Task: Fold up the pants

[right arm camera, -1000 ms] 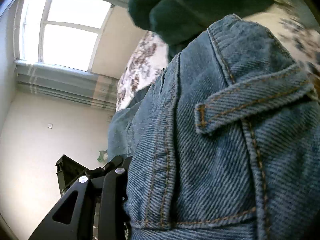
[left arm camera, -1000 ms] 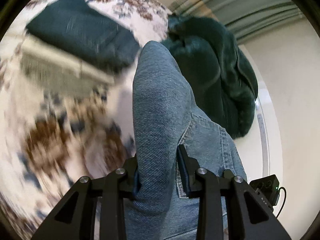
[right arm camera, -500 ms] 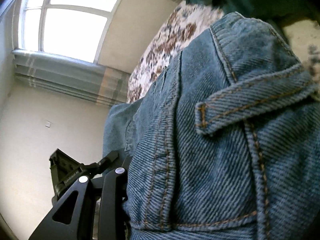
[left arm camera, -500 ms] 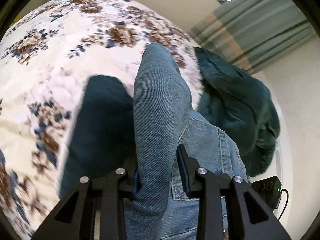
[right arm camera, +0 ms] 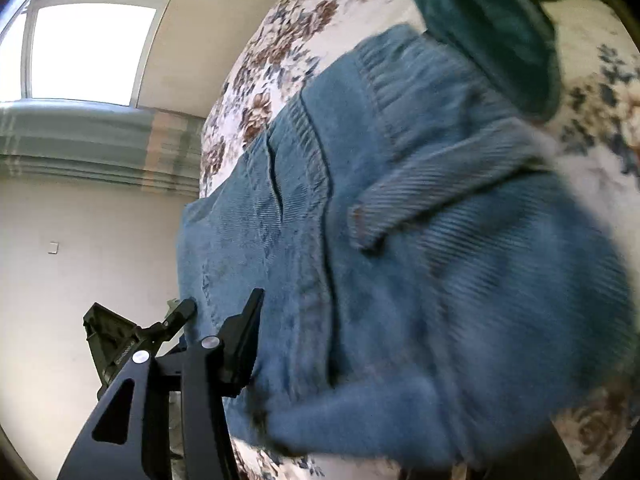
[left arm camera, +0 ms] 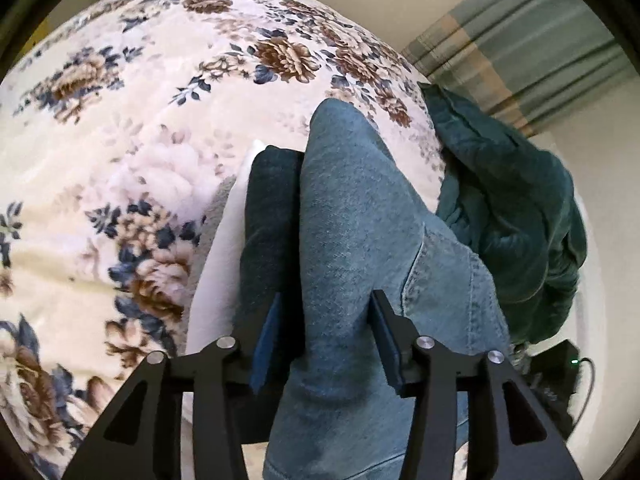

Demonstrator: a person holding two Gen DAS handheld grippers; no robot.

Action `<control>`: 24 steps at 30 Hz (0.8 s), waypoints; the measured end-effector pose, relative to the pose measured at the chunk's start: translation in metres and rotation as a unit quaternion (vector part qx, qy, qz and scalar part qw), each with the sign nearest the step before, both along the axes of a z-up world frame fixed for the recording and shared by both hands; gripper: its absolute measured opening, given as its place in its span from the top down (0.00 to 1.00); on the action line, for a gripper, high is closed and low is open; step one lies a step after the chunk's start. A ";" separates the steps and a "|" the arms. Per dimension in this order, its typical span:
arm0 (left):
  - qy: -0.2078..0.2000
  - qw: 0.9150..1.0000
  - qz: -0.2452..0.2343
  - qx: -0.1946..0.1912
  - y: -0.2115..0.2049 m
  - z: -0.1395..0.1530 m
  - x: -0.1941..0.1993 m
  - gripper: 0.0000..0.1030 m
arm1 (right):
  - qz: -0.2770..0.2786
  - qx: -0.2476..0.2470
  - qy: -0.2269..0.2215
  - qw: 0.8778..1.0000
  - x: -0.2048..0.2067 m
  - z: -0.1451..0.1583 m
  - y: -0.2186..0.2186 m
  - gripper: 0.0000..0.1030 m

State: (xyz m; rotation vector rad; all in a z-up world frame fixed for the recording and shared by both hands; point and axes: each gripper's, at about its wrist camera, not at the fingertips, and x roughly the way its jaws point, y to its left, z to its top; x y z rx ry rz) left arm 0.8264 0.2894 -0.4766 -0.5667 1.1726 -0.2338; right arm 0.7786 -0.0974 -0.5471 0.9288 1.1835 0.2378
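The blue jeans (left arm camera: 360,220), folded into a thick bundle, rest on the floral bedspread (left arm camera: 140,120) partly over a dark folded garment (left arm camera: 268,220). My left gripper (left arm camera: 326,300) straddles a ridge of the denim; its jaws are opening and the left pad stands clear of the cloth. In the right wrist view the jeans (right arm camera: 440,260) are blurred, waistband and belt loop facing the camera. My right gripper (right arm camera: 320,308) is opening too; only its left finger (right arm camera: 248,320) shows, beside the denim, while the jeans hide the other finger.
A crumpled dark green garment (left arm camera: 512,208) lies right of the jeans near the bed's edge, and shows again (right arm camera: 492,20). White and grey folded items (left arm camera: 216,260) lie under the dark garment. A black device (left arm camera: 560,368) sits low right. Window (right arm camera: 80,48) and curtain stand beyond the bed.
Both grippers swung across the bed with the jeans and lowered them onto the folded pile. Both sets of jaws have widened, and the denim has slackened and dropped away in the right wrist view.
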 end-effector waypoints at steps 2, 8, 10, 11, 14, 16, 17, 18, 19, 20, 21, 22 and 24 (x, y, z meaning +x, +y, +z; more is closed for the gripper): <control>-0.001 1.000 0.002 0.021 -0.002 0.006 -0.005 0.56 | -0.013 -0.016 0.002 1.000 -0.010 0.008 -0.013 0.46; -0.004 0.989 -0.002 0.146 -0.023 0.034 -0.029 0.51 | -0.016 -0.120 0.029 0.992 -0.021 0.045 -0.020 0.42; 0.003 0.986 -0.004 0.169 -0.027 0.042 -0.039 0.28 | -0.002 -0.175 0.037 0.984 -0.027 0.059 -0.013 0.36; 0.009 0.984 -0.007 0.176 -0.029 0.046 -0.045 0.23 | 0.006 -0.221 0.040 0.975 -0.032 0.070 -0.006 0.33; 0.005 0.980 -0.010 0.201 -0.034 0.061 -0.061 0.16 | 0.019 -0.296 0.040 0.954 -0.035 0.096 0.012 0.20; -0.001 0.975 -0.007 0.224 -0.039 0.073 -0.068 0.11 | 0.029 -0.338 0.040 0.940 -0.036 0.111 0.023 0.03; -0.007 0.973 -0.006 0.232 -0.041 0.080 -0.073 0.10 | 0.036 -0.365 0.036 0.930 -0.039 0.120 0.029 0.00; -0.015 0.971 -0.005 0.238 -0.044 0.091 -0.079 0.08 | 0.038 -0.378 0.033 0.924 -0.041 0.130 0.031 0.00; -0.021 0.970 -0.003 0.243 -0.046 0.099 -0.084 0.07 | 0.041 -0.397 0.025 0.917 -0.044 0.142 0.035 0.00; -0.029 0.968 -0.001 0.248 -0.049 0.108 -0.089 0.06 | 0.042 -0.413 0.015 0.910 -0.050 0.157 0.038 0.00; -0.037 0.967 -0.001 0.252 -0.052 0.117 -0.094 0.06 | 0.043 -0.424 0.006 0.905 -0.053 0.168 0.040 0.00; -0.046 0.965 0.000 0.257 -0.056 0.127 -0.099 0.05 | 0.043 -0.432 -0.002 0.901 -0.058 0.180 0.042 0.00; -0.061 0.964 -0.004 0.259 -0.063 0.145 -0.111 0.05 | 0.042 -0.446 -0.021 0.894 -0.071 0.209 0.043 0.00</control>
